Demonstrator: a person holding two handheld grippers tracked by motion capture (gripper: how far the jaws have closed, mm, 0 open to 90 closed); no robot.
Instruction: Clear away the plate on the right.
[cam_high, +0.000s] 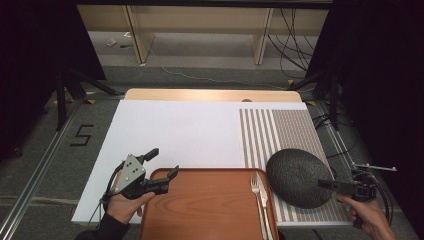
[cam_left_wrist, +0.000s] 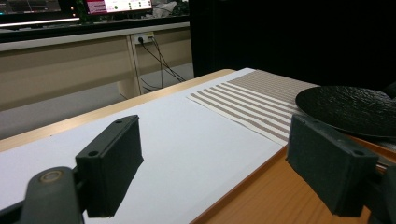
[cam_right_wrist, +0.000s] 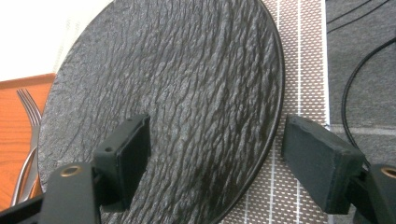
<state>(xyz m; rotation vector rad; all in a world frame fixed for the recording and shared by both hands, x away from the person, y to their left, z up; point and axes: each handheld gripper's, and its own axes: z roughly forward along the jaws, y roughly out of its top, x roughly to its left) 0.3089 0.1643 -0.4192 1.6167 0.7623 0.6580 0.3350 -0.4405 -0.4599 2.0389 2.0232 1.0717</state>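
A black, rough-textured round plate (cam_high: 297, 175) (cam_right_wrist: 177, 93) lies on a striped placemat (cam_high: 285, 130), its left edge by the right rim of a brown tray (cam_high: 210, 210). My right gripper (cam_high: 325, 184) (cam_right_wrist: 219, 154) is open at the plate's near right rim, one jaw over the plate and the other over the placemat (cam_right_wrist: 299, 56). A silver fork (cam_high: 260, 195) (cam_right_wrist: 28, 121) rests along the tray's right side. My left gripper (cam_high: 163, 162) (cam_left_wrist: 217, 154) is open at the tray's far left corner, holding nothing. From there the plate (cam_left_wrist: 350, 109) shows at the right.
A white board (cam_high: 175, 130) covers the wooden table. Black curtains hang on both sides, with stand legs and cables (cam_high: 385, 195) on the floor to the right. A wooden bench frame (cam_high: 200, 30) stands beyond the table.
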